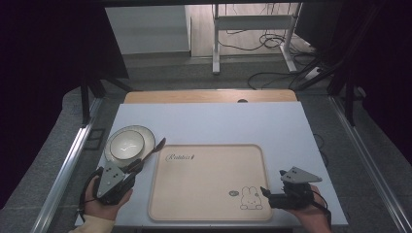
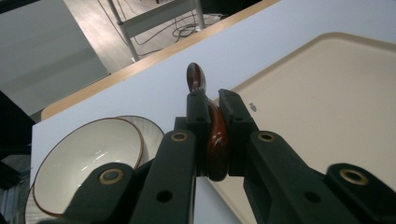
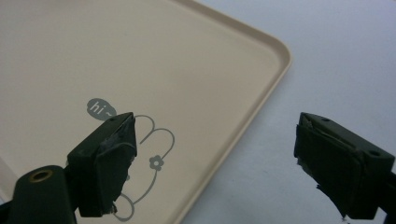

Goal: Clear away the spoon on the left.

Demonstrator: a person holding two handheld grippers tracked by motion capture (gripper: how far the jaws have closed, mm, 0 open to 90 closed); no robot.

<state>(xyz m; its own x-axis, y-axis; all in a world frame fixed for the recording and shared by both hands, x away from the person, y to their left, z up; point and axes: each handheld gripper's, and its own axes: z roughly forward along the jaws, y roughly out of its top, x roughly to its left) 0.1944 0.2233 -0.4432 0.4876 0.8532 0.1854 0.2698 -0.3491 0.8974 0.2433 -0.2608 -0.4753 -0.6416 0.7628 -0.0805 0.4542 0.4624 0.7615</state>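
Two tongs show in high view: left tongs (image 1: 136,166) at desk (image 1: 214,124) front-left, clamped on spoon (image 1: 151,150) that angles over tray (image 1: 210,182) corner, just beside bowl (image 1: 126,144); right tongs (image 1: 265,192) at tray's right edge. Left gripper view: jaws pinch spoon (image 2: 215,135) handle, bowl (image 2: 88,158) lower left. Right gripper view: right tongs (image 3: 215,158) spread wide, empty, over tray (image 3: 261,93) rim, rabbit print (image 3: 149,158) below.

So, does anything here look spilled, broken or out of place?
Nothing spilled or broken. The white brown-rimmed bowl sits upright on its plate, and the beige plastic tray lies square on the table. The one oddity: the left tongs pinch a glossy reddish-brown spoon on edge.
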